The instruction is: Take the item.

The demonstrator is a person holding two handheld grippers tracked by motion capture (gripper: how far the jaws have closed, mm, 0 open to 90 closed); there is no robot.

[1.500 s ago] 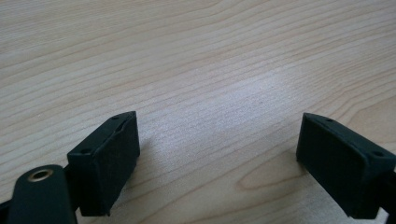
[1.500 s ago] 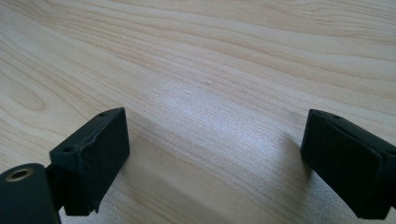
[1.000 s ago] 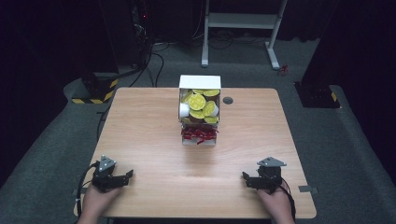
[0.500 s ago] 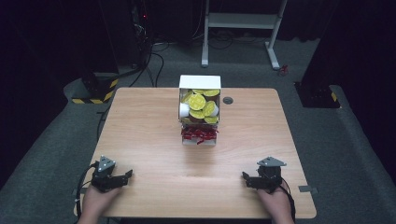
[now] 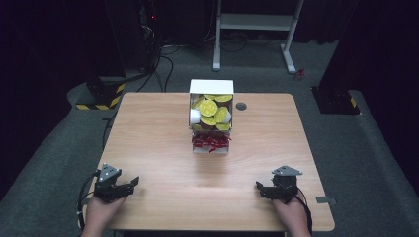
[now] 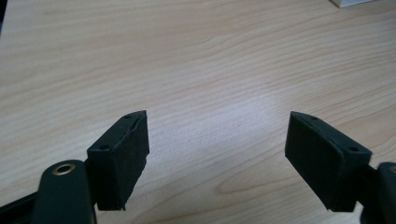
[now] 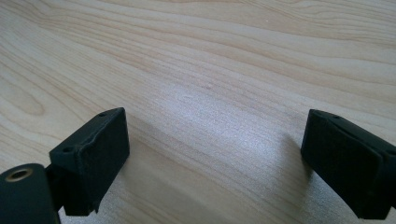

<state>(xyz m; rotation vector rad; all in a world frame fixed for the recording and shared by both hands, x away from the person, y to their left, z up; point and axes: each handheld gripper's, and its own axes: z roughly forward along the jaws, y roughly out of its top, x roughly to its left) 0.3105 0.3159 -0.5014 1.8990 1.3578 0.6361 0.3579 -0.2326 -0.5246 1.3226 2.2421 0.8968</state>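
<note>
- Light wooden rectangular table, bare grain, round grommet hole near far edge.
- White open box of yellow-lidded cups and red wrappers at far centre, well apart from both grippers.
- Left gripper at near-left: jaws apart, have just been closing, nothing between them.
- Right gripper at near-right: jaws apart, empty.
- Grey carpet floor, dark room, white desk frame behind.

My left gripper matte black, grey three-cornered plate on top, black cable trailing at 7 o'clock, my right gripper likewise black, grey-plated, blocky rubber pads with small screw holes, brass rivet.
</note>
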